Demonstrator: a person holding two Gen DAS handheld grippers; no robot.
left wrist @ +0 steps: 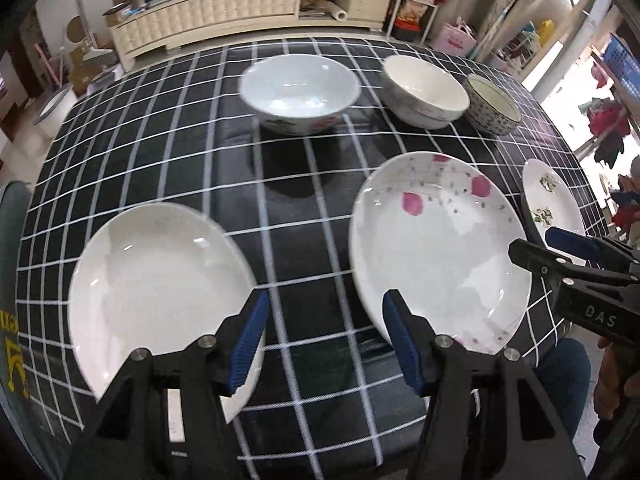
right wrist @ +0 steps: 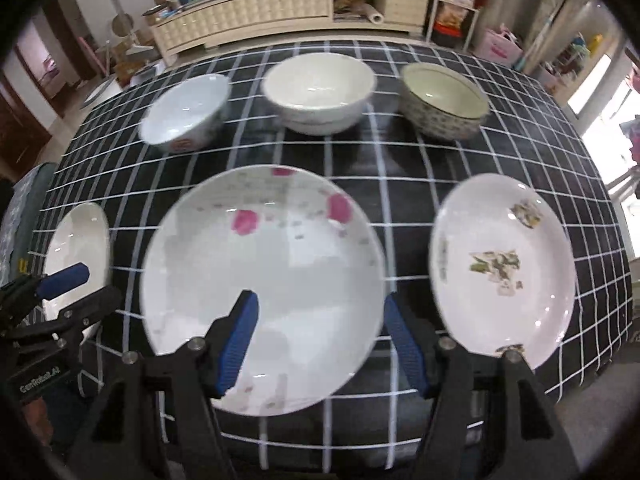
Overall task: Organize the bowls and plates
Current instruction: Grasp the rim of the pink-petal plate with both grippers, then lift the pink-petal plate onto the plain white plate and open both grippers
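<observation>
Left wrist view. We record the left tool [left wrist: 324, 344] with its jaws spread and nothing between them, poised above the checked surface [left wrist: 304, 248] in the gap between two plates. We take the pink-flowered plate [left wrist: 436, 248] as landmark. The plain white plate [left wrist: 160, 292] lies to its left, apart from it. The green-patterned plate [left wrist: 556, 204] lies to its right, partly hidden. The right tool [left wrist: 532, 252] enters at the landmark's right rim; its jaws appear parted, and we cannot tell whether it touches the rim. Beyond the landmark stand three bowls: the red-marked bowl [left wrist: 298, 94] to the far left, the cream bowl [left wrist: 424, 90] straight beyond, and the blue-patterned bowl [left wrist: 494, 106] just beside the cream one.

Right wrist view. The right tool [right wrist: 320, 344] is spread wide and holds nothing; one finger lies over the landmark plate [right wrist: 264, 288], the other outside its right edge. The green-patterned plate [right wrist: 502, 268] sits near the landmark's right, the plain white plate [right wrist: 76, 252] to its left behind the left tool [right wrist: 80, 292]. All three bowls stand separately beyond.

Judgement. Nothing appears stacked, so we assess the task as at its opening: the first plate is being approached. The next move calls for closing on a plate rim firmly, lifting it level, and lowering it centred onto a neighbour. Glazed rims look slippery; a shallow pinch may slide.
</observation>
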